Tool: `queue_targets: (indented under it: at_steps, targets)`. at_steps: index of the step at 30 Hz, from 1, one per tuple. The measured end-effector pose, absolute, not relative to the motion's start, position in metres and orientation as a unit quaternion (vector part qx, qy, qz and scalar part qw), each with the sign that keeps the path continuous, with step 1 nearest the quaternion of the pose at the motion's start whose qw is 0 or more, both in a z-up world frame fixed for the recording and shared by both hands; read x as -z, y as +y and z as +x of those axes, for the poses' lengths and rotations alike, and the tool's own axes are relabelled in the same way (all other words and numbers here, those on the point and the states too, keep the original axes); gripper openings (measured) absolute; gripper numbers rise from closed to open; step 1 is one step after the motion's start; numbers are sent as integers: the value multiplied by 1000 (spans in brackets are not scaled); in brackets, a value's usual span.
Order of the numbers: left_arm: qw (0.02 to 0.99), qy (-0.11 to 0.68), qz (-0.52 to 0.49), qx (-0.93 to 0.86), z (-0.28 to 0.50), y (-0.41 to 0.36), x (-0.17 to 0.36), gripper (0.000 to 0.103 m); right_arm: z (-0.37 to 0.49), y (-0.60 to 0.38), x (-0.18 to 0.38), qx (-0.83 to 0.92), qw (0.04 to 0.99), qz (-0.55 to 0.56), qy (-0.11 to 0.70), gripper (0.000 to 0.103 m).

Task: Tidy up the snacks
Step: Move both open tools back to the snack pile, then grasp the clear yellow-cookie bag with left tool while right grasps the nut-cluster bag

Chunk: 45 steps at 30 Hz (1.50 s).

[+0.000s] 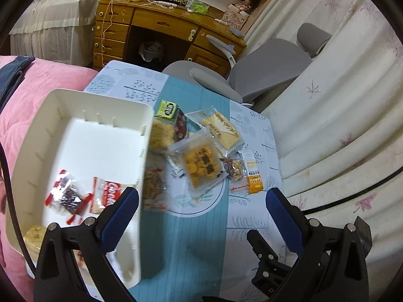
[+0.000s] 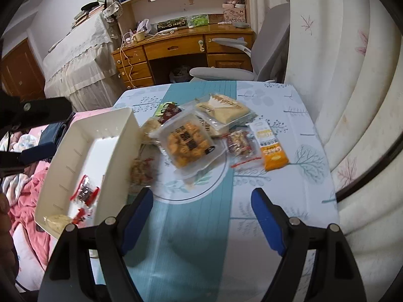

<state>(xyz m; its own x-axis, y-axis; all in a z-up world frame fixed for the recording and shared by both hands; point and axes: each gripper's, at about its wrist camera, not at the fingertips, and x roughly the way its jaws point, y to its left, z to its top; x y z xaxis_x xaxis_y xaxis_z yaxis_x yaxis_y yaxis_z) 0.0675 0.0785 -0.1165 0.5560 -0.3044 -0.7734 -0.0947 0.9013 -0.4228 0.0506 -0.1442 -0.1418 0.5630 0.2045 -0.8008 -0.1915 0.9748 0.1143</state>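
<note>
Claw (image 2: 201, 216) open, snacks (image 2: 187, 146) beyond.

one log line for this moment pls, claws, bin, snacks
left claw: open, empty | right claw: open, empty | white bin: few snacks inside | snack pile: on table beside bin

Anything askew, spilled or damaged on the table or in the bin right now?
Nothing looks spilled or torn. The white plastic bin sits at the table's left edge, and its near left corner seems to overhang the pink quilt. The loose snack packets overlap in an untidy heap. Both grippers, left and right, are open and empty.
</note>
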Motion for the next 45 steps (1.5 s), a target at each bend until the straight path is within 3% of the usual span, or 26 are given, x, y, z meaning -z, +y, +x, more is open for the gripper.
queue_targets:
  at_steps: [15,27,40,45]
  targets:
    - [836,511,-200,-2,127,11,154,101,92,-183,174,-162,892,-48,418,80]
    - [765,597,-223,-95,173,4,224,101,138,-181,224,-191,892,-83,402,80]
    - [729,626,-251,-121,206,7,269,101,177,-176,261,-208,883,-88,412,66]
    - [715,635,-263,-131,215,7,280,101,179,-176,263,-210,885,-86,407,66]
